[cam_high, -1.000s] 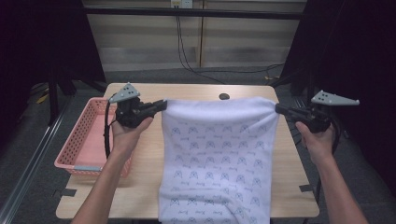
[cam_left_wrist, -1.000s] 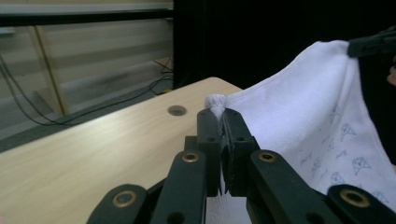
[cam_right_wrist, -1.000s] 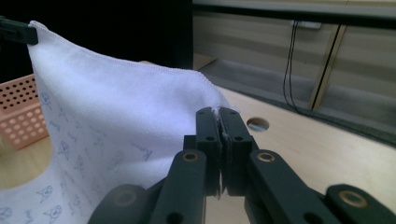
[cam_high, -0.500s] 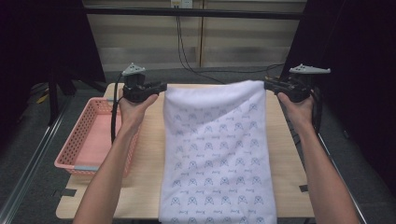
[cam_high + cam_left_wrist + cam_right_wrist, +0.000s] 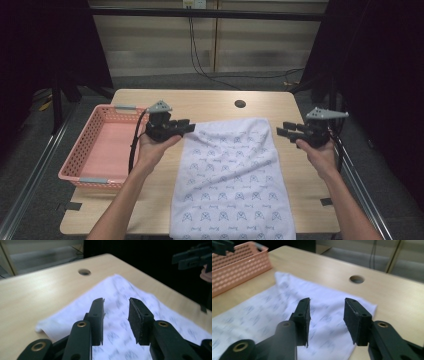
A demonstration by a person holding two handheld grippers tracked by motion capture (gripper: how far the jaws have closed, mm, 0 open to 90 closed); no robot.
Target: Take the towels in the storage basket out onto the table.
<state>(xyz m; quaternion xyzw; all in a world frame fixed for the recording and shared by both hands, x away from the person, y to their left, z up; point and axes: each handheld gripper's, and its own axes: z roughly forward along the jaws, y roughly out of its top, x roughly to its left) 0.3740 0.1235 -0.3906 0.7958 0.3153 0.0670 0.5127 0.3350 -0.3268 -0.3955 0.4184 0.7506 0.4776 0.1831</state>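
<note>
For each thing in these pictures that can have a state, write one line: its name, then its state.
Towel: spread flat on the table, near edge hanging over the front, held by neither gripper.
Left gripper: open, above the towel.
Right gripper: open, above the towel.
Basket: upright on the table, empty.

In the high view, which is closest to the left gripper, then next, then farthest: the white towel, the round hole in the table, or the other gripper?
From the left gripper:
1. White towel: its top corner lies right beside the jaws.
2. Round hole: farther back on the table, toward the middle.
3. Right gripper: across the towel, near the table's right edge.
</note>
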